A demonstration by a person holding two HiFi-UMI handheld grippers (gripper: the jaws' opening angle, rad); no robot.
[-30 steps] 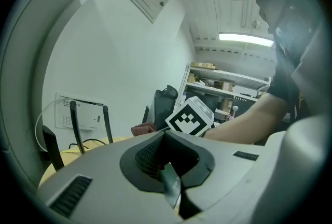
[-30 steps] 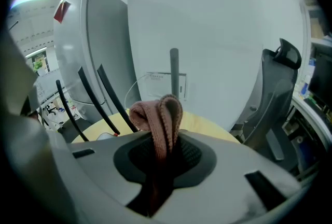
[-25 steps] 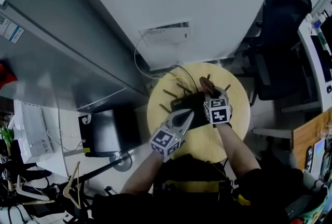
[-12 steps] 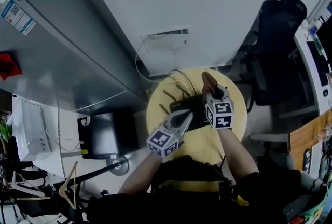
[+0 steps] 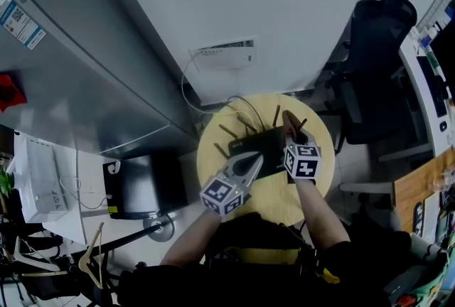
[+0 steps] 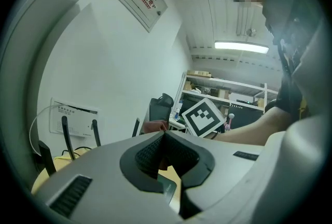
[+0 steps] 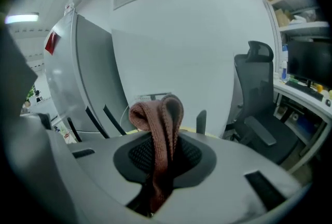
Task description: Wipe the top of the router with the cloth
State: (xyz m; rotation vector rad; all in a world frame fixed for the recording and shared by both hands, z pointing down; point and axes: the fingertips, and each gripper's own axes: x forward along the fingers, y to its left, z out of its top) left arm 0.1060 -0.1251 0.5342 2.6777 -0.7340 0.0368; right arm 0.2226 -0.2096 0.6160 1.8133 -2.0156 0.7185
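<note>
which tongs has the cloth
The right tongs: the cloth is pinched between its jaws and sticks up past them. The left tongs are shut with no cloth in them.

Left claw (image 6: 164,135) tips meet — a marker cube (image 6: 204,116) beyond, router antennas (image 6: 65,132) at left.

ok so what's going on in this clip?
A person with a gripper in each hand is working over a black router on a round yellow table. The right gripper is shut on a reddish-brown cloth, held at the router's far right side among its antennas. The left gripper has its jaws together at the router's near left; whether it pinches the edge is unclear.
</note>
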